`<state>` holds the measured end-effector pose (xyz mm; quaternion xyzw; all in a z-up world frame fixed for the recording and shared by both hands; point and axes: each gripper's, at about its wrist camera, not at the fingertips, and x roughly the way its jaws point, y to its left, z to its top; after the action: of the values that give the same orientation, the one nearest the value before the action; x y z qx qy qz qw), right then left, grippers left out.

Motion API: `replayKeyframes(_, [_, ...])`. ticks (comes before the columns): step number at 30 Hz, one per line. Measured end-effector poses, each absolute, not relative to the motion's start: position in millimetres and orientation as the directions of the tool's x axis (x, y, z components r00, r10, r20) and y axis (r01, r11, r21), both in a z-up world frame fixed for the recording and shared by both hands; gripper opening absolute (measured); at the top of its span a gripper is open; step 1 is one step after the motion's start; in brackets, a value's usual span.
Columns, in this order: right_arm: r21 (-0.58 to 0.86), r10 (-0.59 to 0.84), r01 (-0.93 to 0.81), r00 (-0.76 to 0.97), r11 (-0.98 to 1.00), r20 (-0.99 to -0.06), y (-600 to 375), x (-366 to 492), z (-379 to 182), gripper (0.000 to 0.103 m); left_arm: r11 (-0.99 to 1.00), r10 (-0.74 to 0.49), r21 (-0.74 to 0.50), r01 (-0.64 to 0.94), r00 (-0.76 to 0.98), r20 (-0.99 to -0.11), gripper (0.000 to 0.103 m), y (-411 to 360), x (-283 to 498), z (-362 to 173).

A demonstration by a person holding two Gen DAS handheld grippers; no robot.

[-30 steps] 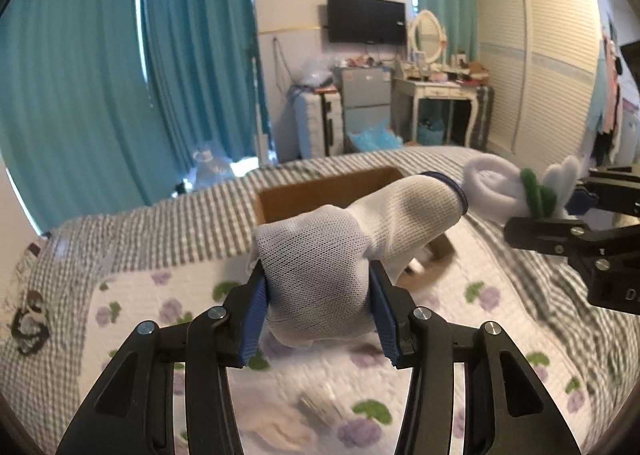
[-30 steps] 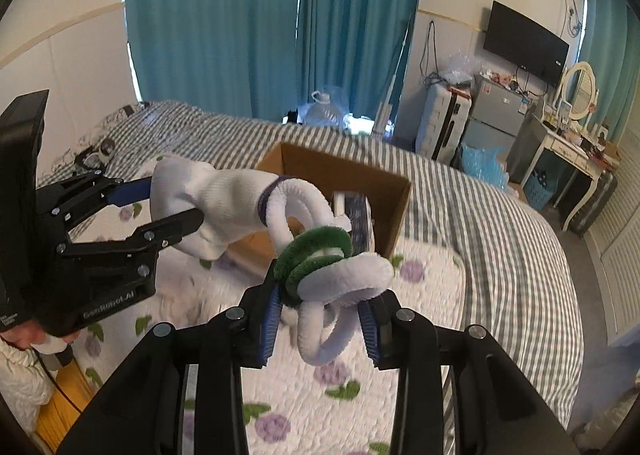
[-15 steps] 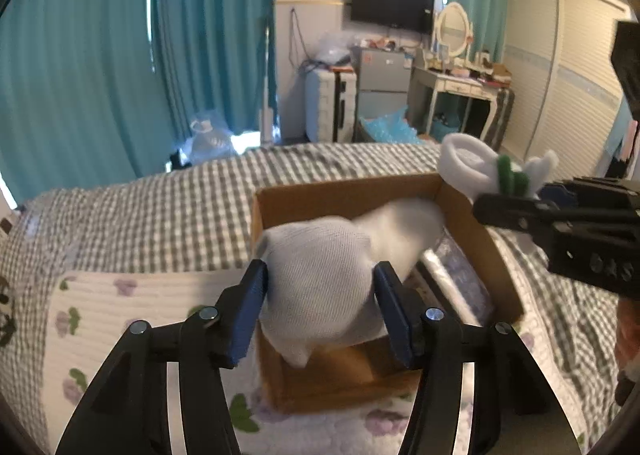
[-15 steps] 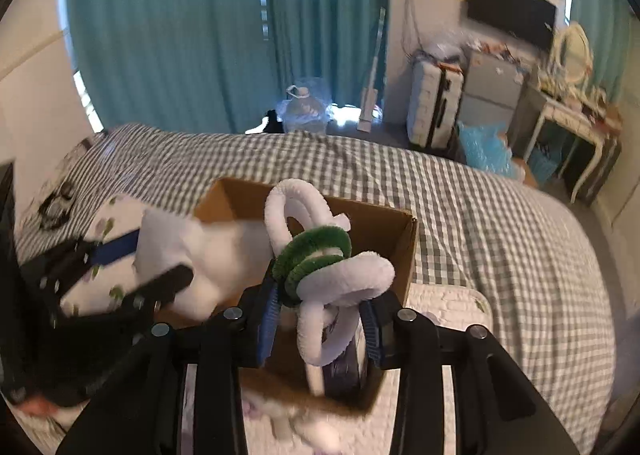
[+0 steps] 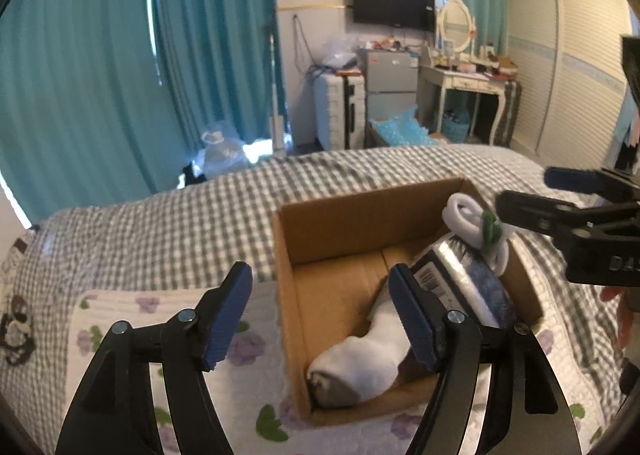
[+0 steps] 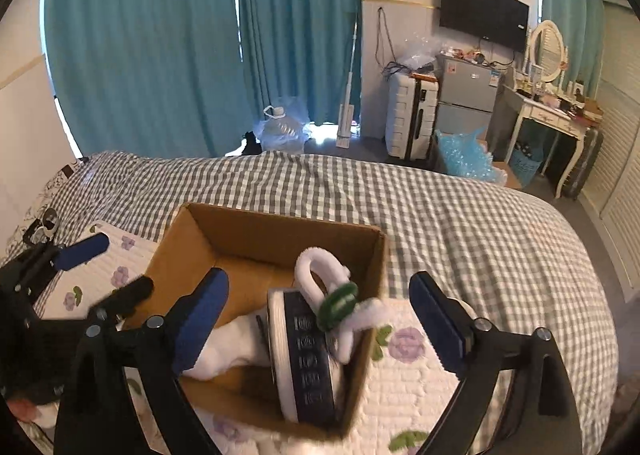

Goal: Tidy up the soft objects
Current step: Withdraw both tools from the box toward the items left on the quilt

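Both my jaws wide open, nothing held. Left gripper [image 5: 320, 311] view: white sock [image 5: 360, 355] lying on the floor of the cardboard box [image 5: 288, 295], beside a wrapped pack [image 5: 464, 287]. Right gripper [image 6: 320, 315] view hides most of the sock but shows the white-and-green plush ring [image 6: 336, 299] on top of the pack, by the box's right wall.

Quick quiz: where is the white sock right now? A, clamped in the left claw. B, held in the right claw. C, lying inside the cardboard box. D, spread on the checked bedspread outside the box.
C: the white sock lies on the floor of the cardboard box, while the left claw and right claw both stand open and hold nothing.
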<state>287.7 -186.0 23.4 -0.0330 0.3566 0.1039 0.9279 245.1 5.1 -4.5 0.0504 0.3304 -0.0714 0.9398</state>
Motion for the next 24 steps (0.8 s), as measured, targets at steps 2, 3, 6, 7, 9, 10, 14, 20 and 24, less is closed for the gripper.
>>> replayKeyframes(2, [0.009,0.166,-0.212,0.736,0.977,-0.656,-189,269,40,0.092,0.986,-0.108,0.035,0.165,0.779,-0.618,0.072,9,231,8])
replayKeyframes(3, [-0.003,0.157,-0.208,0.746,0.978,-0.648,-190,258,49,0.093,0.984,-0.122,0.028,0.175,0.784,-0.609,0.072,11,218,20])
replayKeyframes(6, [-0.021,0.149,-0.208,0.761,0.978,-0.631,-189,227,78,0.093,0.986,-0.110,0.037,0.161,0.809,-0.577,0.072,16,189,52])
replayKeyframes(7, [-0.021,0.146,-0.204,0.764,0.979,-0.629,-189,219,84,0.093,0.987,-0.106,0.042,0.157,0.817,-0.566,0.072,19,183,59])
replayKeyframes(9, [-0.020,0.143,-0.196,0.775,0.980,-0.615,-187,195,106,0.093,0.990,-0.071,0.071,0.121,0.866,-0.496,0.072,26,153,88])
replayKeyframes(10, [-0.024,0.141,-0.196,0.781,0.980,-0.609,-185,185,114,0.093,0.991,-0.061,0.077,0.110,0.880,-0.472,0.072,30,142,99])
replayKeyframes(14, [-0.043,0.148,-0.213,0.799,0.976,-0.583,-171,140,142,0.093,0.990,-0.088,0.059,0.130,0.881,-0.465,0.084,49,107,122])
replayKeyframes(20, [-0.046,0.132,-0.197,0.794,0.979,-0.594,-144,89,137,0.093,0.988,-0.065,0.088,0.127,0.859,-0.507,0.084,69,81,102])
replayKeyframes(24, [-0.041,0.150,-0.221,0.775,0.974,-0.614,-127,77,103,0.093,0.988,-0.052,0.093,0.123,0.833,-0.551,0.084,79,72,62])
